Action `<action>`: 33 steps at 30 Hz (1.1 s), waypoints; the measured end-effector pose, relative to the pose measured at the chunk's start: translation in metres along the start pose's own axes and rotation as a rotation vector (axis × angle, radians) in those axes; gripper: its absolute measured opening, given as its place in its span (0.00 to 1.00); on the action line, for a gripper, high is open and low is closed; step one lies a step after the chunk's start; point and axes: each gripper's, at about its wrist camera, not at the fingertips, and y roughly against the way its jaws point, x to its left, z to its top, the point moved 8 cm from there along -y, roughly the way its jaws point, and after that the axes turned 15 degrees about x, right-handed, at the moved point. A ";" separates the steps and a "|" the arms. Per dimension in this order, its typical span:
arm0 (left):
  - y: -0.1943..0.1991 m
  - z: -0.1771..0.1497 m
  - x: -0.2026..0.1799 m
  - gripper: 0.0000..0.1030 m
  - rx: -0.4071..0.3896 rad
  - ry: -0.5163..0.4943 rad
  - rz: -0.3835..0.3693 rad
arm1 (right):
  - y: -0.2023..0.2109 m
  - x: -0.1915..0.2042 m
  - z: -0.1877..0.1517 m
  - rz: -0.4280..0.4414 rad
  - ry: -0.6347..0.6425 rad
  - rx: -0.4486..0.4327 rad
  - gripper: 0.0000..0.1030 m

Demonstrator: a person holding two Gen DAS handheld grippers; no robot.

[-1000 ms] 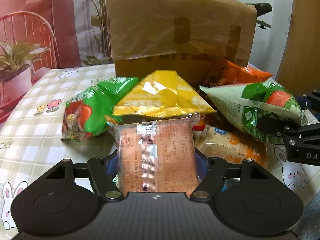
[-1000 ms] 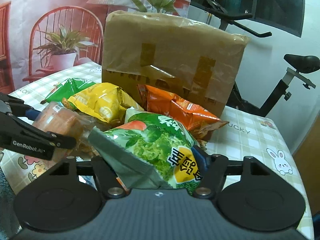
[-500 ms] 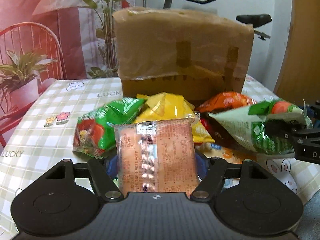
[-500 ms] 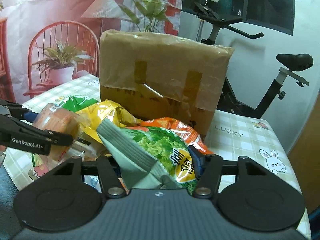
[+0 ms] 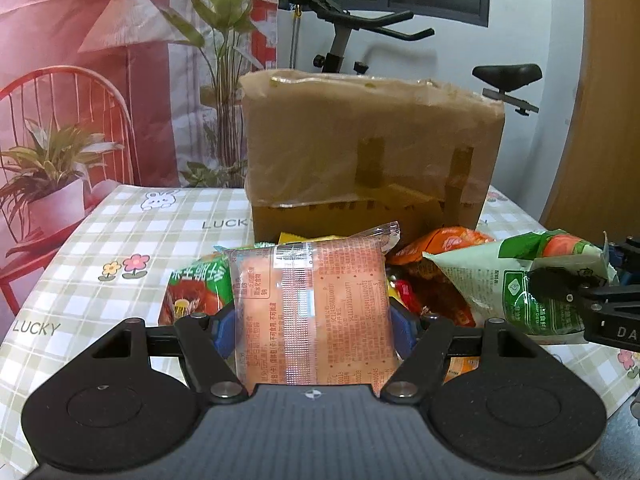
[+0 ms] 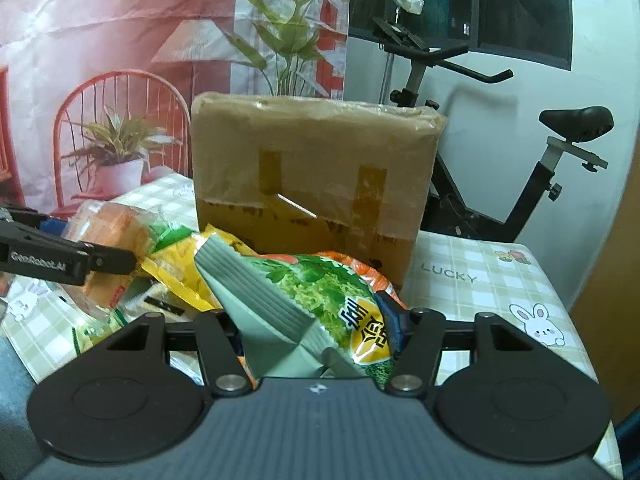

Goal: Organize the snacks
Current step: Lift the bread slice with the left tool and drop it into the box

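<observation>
Now we hold both up over checked tabletop [image 5: 120, 236]: left claw [image 5: 314, 330] clamped on orange plastic-wrapped cracker pack [image 5: 316, 312], right claw [image 6: 320, 332] clamped on green crinkled snack bag [image 6: 320, 300], likely bound for taped brown cardboard box [image 6: 312, 172].

On the desk [image 5: 120, 236], a cardboard box [image 5: 372, 148] stands behind a heap of snack bags [image 5: 440, 248]. In front of the heap, the left claw [image 5: 312, 320] holds a biscuit pack [image 5: 316, 308]; to its right the right claw [image 6: 316, 332] holds a chip bag [image 6: 320, 292]. An exercise bike [image 6: 520, 184] stands behind the desk.
</observation>
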 end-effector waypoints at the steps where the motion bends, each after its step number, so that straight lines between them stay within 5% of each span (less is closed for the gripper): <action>1: 0.001 0.001 0.000 0.72 -0.004 0.002 -0.001 | 0.003 0.001 0.003 0.006 0.002 -0.009 0.59; 33: 0.066 0.078 -0.006 0.72 -0.231 -0.004 -0.003 | 0.071 -0.030 0.094 -0.072 0.000 -0.209 0.58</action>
